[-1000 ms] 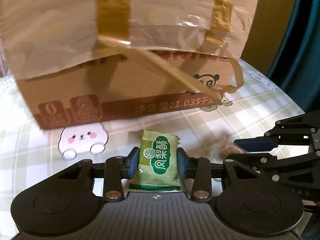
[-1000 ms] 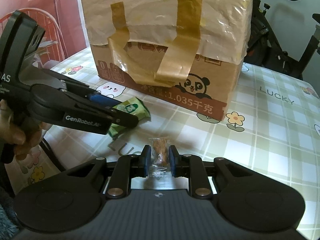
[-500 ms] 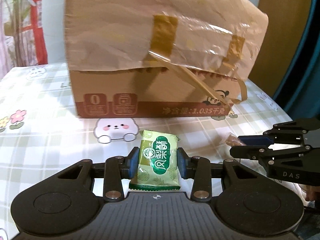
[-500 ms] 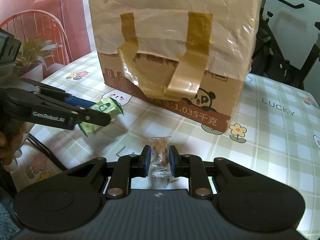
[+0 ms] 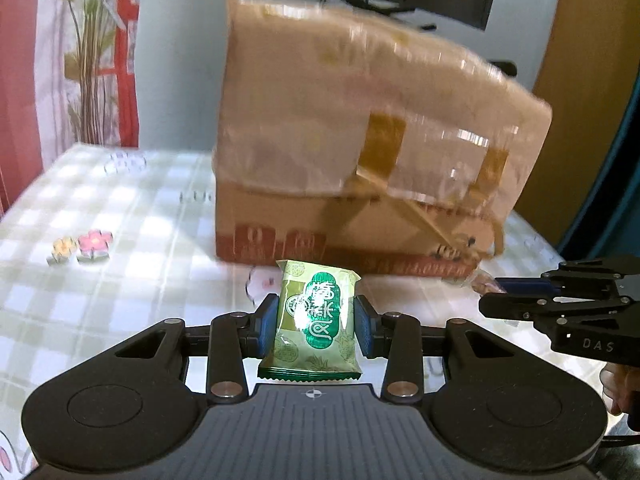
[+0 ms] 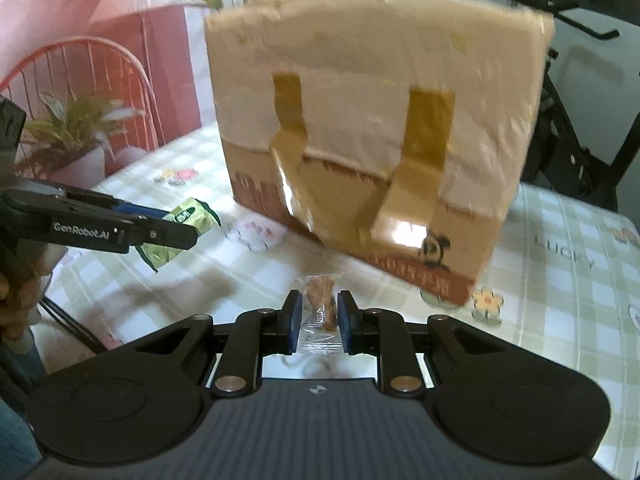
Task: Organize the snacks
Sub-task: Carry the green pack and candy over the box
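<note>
Snacks: we've got the green packet point(image 5: 316, 322) pinched in the left hand-held gripper point(image 5: 316, 326) and the small clear-wrapped one point(image 6: 320, 312) in the right hand-held gripper point(image 6: 319, 322), both clear of the surface point(image 5: 120, 232). We'd keep both squeezes firm and lift above the box point(image 6: 376, 120) rim before dropping them in.

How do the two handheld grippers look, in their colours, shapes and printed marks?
Both are matte black. The left gripper and the right gripper each have a ribbed body with two round discs, silver rivets on hinged links, and blue pads on the fingers. Seen from the side, white lettering reads "GenRobot.AI" on the left one and "DAS" on the right one.
</note>
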Demonstrator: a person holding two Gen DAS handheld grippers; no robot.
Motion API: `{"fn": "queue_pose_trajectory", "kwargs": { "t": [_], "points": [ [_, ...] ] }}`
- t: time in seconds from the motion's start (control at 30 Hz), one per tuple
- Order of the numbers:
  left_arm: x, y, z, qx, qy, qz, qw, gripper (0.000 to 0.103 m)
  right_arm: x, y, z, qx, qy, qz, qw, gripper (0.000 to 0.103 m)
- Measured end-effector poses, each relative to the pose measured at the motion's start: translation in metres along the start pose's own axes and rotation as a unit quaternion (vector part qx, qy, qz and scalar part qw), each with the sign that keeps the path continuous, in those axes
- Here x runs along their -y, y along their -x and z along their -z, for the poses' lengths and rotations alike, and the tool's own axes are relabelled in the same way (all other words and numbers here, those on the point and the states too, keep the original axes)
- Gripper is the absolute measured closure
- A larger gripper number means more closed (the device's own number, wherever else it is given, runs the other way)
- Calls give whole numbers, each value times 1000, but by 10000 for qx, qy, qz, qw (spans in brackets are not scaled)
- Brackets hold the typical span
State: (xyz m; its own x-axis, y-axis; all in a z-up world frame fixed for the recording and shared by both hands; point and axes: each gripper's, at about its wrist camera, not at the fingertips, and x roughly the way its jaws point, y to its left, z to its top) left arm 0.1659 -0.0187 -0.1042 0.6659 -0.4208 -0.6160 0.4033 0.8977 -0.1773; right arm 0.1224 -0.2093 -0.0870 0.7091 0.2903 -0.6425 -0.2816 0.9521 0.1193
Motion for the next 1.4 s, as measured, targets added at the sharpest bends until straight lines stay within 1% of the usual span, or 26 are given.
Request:
{"fn": "queue_pose_trajectory", "kwargs": {
  "t": [0.13, 0.23, 0.37, 0.53, 0.77, 0.87, 1.07, 1.4],
  "points": [
    [3, 16, -20, 349, -87, 2, 9994, 61, -3, 14, -20, 307, 83, -118, 9994, 82],
    [8, 29, -39, 641, -163, 11, 9978, 61, -4, 25, -38, 533, 312, -140, 9980, 82],
    [14, 40, -64, 979, -263, 49, 9948, 61, -3, 38, -62, 838, 402, -186, 9955, 82],
    [22, 48, -88, 1297, -371, 57, 9908, 61, -1, 51, -86, 1152, 502, -171, 9919, 82],
    [31, 48, -109, 1497, -427, 105, 9878, 61, 4, 54, -105, 1300, 620, -81, 9895, 82],
    [30, 45, -109, 1489, -458, 136, 9877, 61, 6, 55, -111, 1338, 658, -41, 9888, 82],
    [28, 42, -108, 1457, -449, 159, 9882, 61, 7, 54, -112, 1329, 662, -28, 9889, 82],
    [28, 44, -116, 1543, -509, 198, 9865, 61, 7, 56, -116, 1422, 695, -20, 9874, 82]
  ]
}}
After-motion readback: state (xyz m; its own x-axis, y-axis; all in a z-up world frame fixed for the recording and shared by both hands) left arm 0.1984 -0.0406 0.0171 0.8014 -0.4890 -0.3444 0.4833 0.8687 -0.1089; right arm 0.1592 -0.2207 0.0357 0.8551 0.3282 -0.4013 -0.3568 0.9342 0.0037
